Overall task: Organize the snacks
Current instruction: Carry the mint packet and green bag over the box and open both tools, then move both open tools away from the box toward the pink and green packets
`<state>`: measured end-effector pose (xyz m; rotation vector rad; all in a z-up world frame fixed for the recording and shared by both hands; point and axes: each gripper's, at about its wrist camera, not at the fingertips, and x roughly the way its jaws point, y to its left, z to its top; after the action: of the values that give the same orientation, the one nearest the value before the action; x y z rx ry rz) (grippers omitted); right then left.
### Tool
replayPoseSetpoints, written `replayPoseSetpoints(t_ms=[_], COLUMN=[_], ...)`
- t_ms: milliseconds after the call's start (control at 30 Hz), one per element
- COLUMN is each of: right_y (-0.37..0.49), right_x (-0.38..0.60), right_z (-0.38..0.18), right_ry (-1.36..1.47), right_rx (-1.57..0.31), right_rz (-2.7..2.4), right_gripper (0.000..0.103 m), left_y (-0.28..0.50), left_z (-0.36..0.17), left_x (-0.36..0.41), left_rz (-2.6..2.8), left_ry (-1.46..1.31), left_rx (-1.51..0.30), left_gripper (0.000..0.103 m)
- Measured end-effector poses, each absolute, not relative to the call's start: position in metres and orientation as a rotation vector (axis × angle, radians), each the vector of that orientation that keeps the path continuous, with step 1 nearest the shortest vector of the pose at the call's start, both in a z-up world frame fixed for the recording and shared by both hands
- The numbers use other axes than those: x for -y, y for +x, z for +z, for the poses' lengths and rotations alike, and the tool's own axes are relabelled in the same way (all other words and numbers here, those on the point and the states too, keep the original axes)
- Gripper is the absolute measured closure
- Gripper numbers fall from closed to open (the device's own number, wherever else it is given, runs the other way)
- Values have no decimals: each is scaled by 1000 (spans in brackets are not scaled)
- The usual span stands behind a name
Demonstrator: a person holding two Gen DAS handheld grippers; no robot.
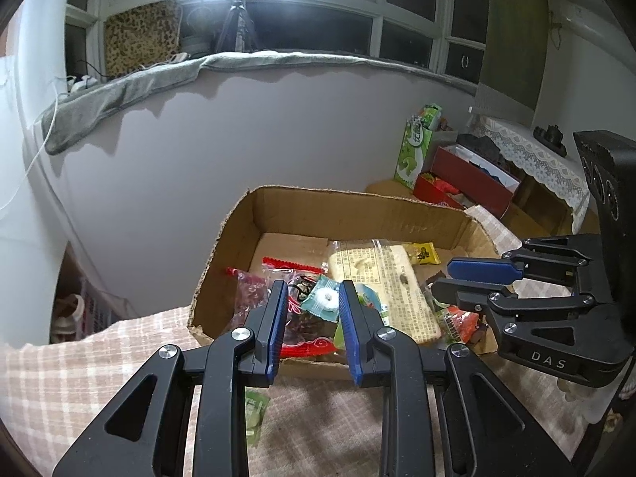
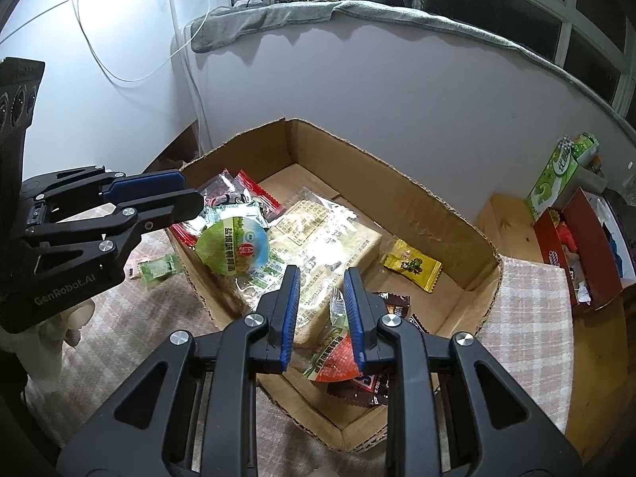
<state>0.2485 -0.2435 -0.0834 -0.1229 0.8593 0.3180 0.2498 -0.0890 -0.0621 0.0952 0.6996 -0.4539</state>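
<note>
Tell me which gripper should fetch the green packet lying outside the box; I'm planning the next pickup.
Left. The green packet lies on the cloth below the left gripper, outside the cardboard box; the right gripper hangs over the opposite end. Both are open and empty.

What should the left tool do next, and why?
Probably pull the left tool back and lower it toward the small green wrapped snack lying on the checked cloth, just outside the brown cardboard box. Its jaws look open and empty, and that seems the only snack in view not in the box.
</note>
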Motion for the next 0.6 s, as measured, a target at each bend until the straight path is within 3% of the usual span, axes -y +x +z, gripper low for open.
replayPoseSetpoints(t_ms=[600], right_y=[224], right_x=[242], right_z=[-61], right_ry=[-125], right_rx=[-827], right_rz=[336], right_gripper=[80], left_y=[231], left_z=[-45], left_x=[27], left_rz=[-351], left_ry=[52], left_rx=[-687], left_gripper=[79])
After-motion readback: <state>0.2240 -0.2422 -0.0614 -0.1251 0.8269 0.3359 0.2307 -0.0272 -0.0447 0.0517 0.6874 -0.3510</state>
